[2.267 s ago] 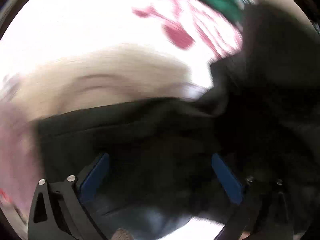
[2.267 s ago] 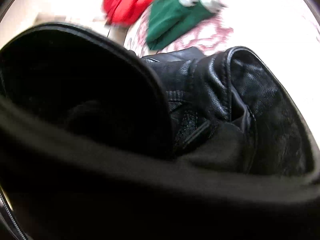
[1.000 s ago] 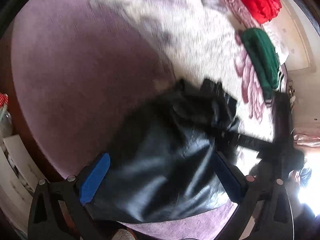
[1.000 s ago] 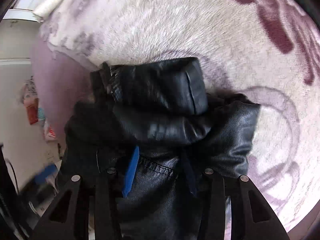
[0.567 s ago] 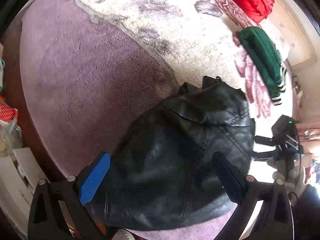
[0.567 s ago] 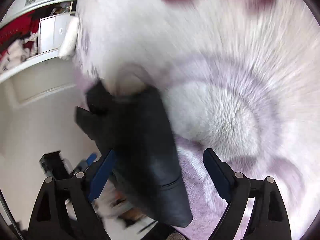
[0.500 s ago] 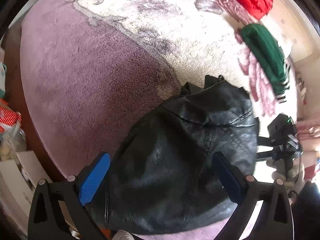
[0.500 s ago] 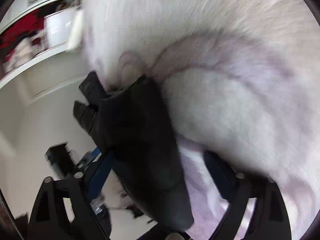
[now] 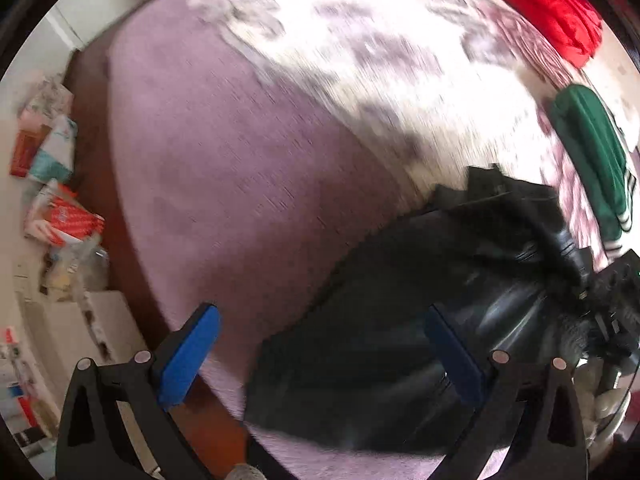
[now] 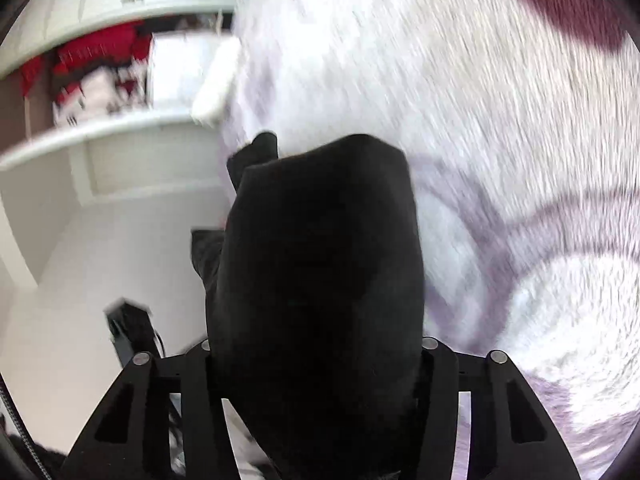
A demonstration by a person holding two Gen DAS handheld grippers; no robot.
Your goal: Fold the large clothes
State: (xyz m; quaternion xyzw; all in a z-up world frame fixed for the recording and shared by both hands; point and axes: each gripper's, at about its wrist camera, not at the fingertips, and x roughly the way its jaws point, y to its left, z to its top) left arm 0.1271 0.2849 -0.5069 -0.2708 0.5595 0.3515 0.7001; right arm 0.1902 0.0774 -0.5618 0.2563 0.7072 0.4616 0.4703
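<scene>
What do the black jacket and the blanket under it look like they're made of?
Black jacket: likely leather or faux leather; smooth, with glossy highlights and stitched seams. Blanket: a plush fleece-like fabric, matte and fuzzy, with visible fibre nap in mauve and white; blur leaves the exact fibre open.

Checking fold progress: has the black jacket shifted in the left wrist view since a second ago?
Yes. The black jacket now sits lower and further right against the floral blanket.

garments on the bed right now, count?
3. Black leather jacket at the near edge, green garment at the right, red garment at the far right corner. Others may lie outside the views.
</scene>
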